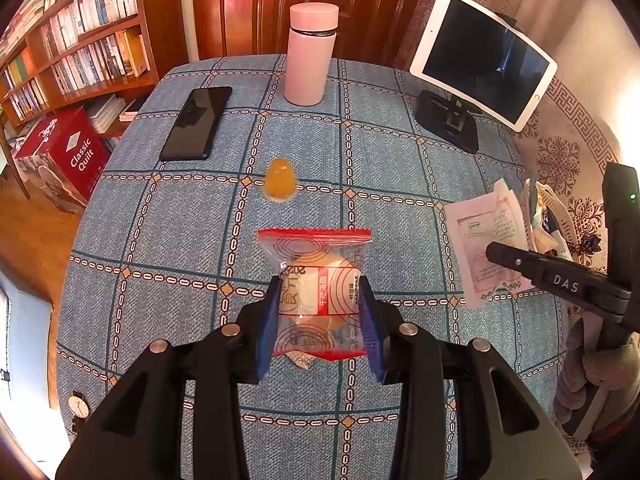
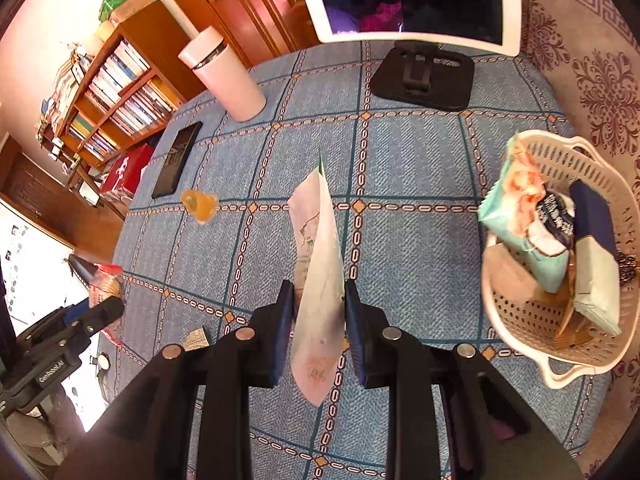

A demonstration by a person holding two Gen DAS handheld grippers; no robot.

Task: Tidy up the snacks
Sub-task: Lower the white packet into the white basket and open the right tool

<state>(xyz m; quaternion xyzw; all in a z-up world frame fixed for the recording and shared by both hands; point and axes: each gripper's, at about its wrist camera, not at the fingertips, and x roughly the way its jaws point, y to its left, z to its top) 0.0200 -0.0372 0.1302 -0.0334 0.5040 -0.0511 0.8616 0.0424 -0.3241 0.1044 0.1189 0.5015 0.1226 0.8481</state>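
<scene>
My left gripper (image 1: 319, 286) is shut on a clear, red-edged packet with a round pastry (image 1: 320, 294) and holds it above the blue checked tablecloth (image 1: 180, 232). My right gripper (image 2: 318, 292) is shut on a flat pale snack packet (image 2: 320, 280), held on edge above the cloth; this packet also shows in the left wrist view (image 1: 486, 240). A white perforated basket (image 2: 516, 316) at the right holds several snack packs (image 2: 524, 216). A small orange jelly cup (image 1: 280, 180) lies mid-table, also in the right wrist view (image 2: 200, 205).
A pink thermos (image 1: 310, 54), a black phone (image 1: 197, 123) and a tablet on a black stand (image 1: 482, 58) are at the far side. A small foil scrap (image 2: 195, 338) lies near the front. A watch (image 1: 78, 406) lies at the left edge. Bookshelves stand beyond.
</scene>
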